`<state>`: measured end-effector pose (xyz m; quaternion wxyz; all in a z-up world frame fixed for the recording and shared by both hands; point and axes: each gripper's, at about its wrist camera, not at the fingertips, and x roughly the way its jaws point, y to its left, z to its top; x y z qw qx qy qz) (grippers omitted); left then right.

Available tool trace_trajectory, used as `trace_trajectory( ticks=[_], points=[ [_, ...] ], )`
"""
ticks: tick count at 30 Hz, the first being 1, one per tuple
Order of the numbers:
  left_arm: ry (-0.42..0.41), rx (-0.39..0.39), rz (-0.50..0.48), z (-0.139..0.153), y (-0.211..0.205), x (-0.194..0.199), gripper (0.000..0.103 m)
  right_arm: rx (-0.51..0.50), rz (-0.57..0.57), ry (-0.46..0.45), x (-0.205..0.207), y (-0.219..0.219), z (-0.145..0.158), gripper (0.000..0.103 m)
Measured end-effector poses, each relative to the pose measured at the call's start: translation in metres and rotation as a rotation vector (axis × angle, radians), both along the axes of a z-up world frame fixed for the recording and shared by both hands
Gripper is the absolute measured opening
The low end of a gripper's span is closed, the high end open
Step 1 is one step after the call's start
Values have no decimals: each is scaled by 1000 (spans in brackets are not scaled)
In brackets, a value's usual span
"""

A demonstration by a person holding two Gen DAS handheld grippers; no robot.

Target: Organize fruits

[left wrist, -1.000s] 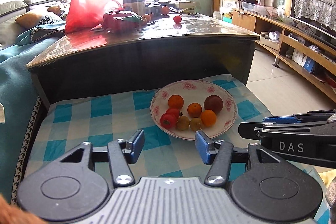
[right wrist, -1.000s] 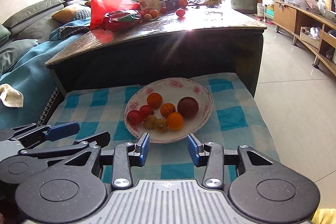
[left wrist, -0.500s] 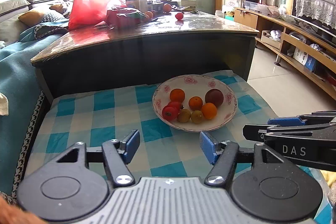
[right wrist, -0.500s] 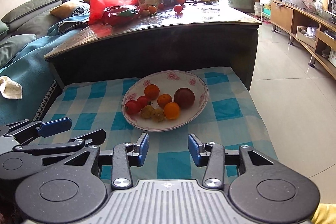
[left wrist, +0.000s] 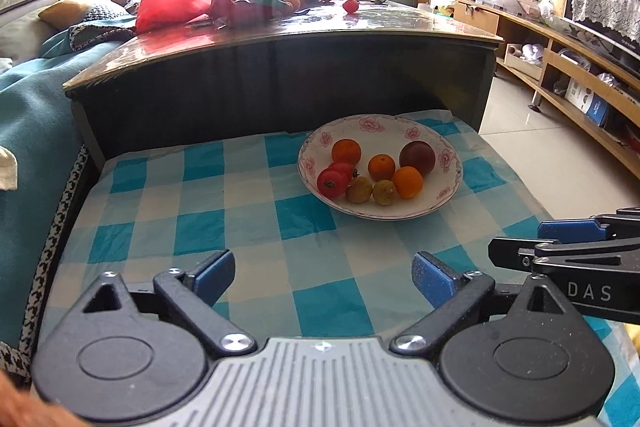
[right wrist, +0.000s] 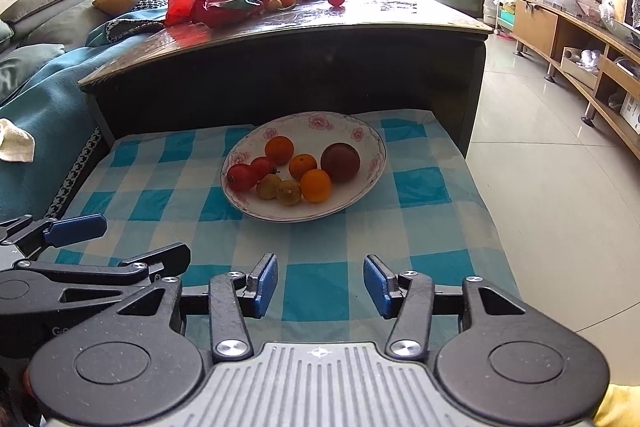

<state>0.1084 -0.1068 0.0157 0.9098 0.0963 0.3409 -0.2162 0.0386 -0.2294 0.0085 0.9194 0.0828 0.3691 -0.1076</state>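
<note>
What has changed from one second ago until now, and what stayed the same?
The left gripper has opened much wider and its jaws are opening further; the right gripper is opening a little. Nothing lies between either pair, and nothing was taken or released. The plate with its eight fruits stays unchanged on the checked cloth.

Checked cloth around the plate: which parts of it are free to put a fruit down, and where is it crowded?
The checked cloth is bare left of the floral plate, up to the sofa edge, and in front of it, toward both grippers. A narrower bare strip lies right of the plate. The plate is crowded with fruit, and the dark table behind is cluttered at its far end.
</note>
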Motion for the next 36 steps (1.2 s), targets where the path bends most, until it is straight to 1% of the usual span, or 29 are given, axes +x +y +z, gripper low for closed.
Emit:
trace_trajectory(
  ticks=[2,8,11,14,20,25,36],
  points=[
    [-17,22,-1,-2,-1,-2,103,2,2,11,0,-1,-3,45],
    [-17,45,-13,-6,-3,-3,103,-5,10,28,1,-1,-9,45],
    [14,31,-22,-10,0,-3,103,-12,12,35,-2,-2,-12,49],
    [39,25,-32,-14,1,-5,103,-21,14,50,-4,-3,-16,50],
    [25,34,-47,-14,3,-15,103,-32,24,75,-12,-4,-23,50],
    [56,15,-58,-14,4,-16,103,-36,26,93,-17,-5,-28,50],
    [73,16,-74,-15,3,-21,103,-42,26,98,-22,-4,-29,54]
  ],
)
